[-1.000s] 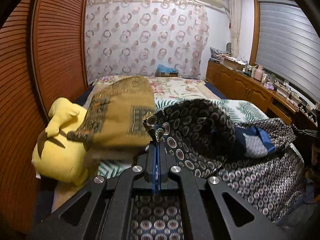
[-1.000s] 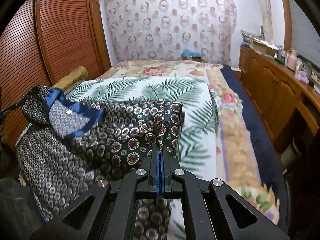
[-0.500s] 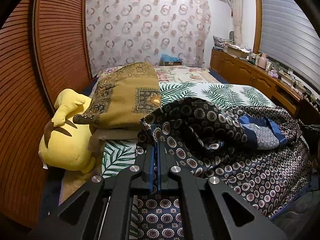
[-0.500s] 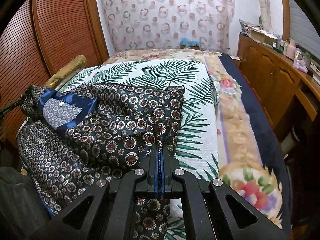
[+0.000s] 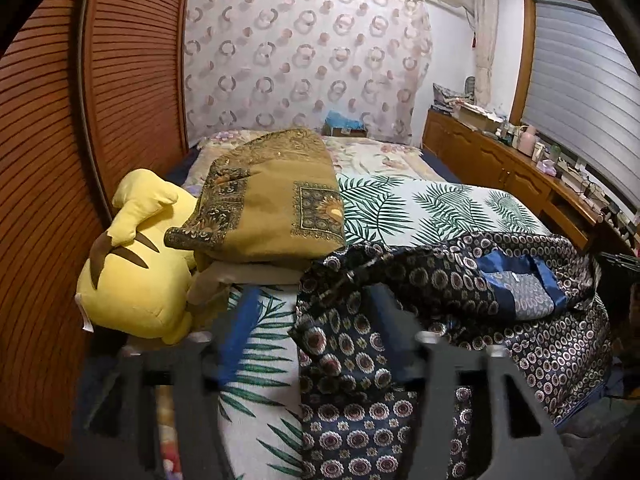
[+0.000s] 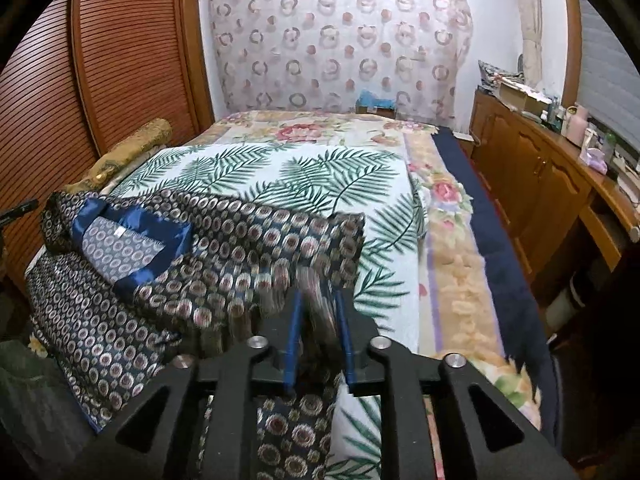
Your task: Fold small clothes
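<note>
The dark navy silky garment with ring medallions and blue collar trim point(image 5: 452, 280) lies folded over on the palm-leaf bedspread point(image 6: 304, 168) near the bed's near edge. It has just been let go: the left gripper point(image 5: 316, 336) is opening wide, the right gripper point(image 6: 318, 340) is opening slightly, cloth between its fingers point(image 6: 294, 336). A fold appears laid.

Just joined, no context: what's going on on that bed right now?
A person with a handheld gripper in each hand is folding a dark patterned garment on the palm-print sheet. The left gripper is opening wide, its fingers apart with the cloth's edge lying loose between them. The right gripper is also opening, fabric still between its fingers. A fold has just been laid down.
</note>
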Action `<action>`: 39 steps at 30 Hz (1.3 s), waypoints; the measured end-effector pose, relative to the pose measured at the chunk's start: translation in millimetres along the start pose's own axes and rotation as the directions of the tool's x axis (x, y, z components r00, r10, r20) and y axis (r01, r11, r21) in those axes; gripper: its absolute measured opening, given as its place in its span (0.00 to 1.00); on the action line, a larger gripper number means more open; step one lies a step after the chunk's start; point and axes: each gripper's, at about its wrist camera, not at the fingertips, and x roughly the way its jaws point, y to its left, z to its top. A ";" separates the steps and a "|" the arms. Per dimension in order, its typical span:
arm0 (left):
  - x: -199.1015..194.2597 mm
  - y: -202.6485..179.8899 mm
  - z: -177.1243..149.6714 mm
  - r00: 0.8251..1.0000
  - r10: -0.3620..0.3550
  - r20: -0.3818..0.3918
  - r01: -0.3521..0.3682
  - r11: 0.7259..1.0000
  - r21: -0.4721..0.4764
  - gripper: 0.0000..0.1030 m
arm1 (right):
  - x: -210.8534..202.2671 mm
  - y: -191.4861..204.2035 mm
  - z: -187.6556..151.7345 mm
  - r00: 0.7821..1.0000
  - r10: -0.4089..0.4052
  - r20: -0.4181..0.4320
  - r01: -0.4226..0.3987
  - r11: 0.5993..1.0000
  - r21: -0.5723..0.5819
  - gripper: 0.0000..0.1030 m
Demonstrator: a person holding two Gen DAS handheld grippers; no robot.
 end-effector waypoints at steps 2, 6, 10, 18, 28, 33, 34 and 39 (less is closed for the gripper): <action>4.1 1.8 6.5 1.000 0.012 0.003 -0.012 1.000 0.005 0.69 | 0.3 -1.1 6.2 1.000 0.001 0.012 -0.001 1.000 0.011 0.28; 13.9 0.3 24.1 1.000 0.026 0.017 -0.027 0.999 0.029 0.70 | 8.8 4.2 13.1 0.999 -0.013 0.031 0.013 1.000 -0.001 0.49; 28.7 -3.3 44.4 0.999 0.040 0.014 -0.041 0.997 0.061 0.70 | 27.3 6.9 17.4 1.000 -0.002 0.024 0.002 1.000 -0.014 0.50; 81.3 -27.1 64.4 0.993 -0.003 -0.122 0.020 0.991 0.133 0.70 | 64.3 19.1 32.2 1.000 0.016 0.003 -0.016 0.999 -0.032 0.50; 108.3 -37.4 29.4 0.966 -0.019 -0.257 0.059 0.987 0.149 0.68 | 94.8 12.7 34.3 0.997 0.004 -0.074 -0.008 0.999 -0.043 0.58; 110.9 -35.1 24.0 0.964 -0.022 -0.265 0.061 0.988 0.143 0.68 | 110.0 2.6 35.9 0.993 -0.017 -0.115 0.014 0.999 -0.029 0.64; 111.8 -35.4 24.3 0.964 -0.026 -0.263 0.066 0.987 0.144 0.65 | 112.6 1.4 36.0 0.992 -0.022 -0.121 0.019 0.999 -0.026 0.65; 111.1 -42.3 23.5 0.962 -0.055 -0.266 0.101 0.982 0.160 0.41 | 125.1 -8.0 37.5 0.990 -0.029 -0.137 0.030 1.000 0.008 0.66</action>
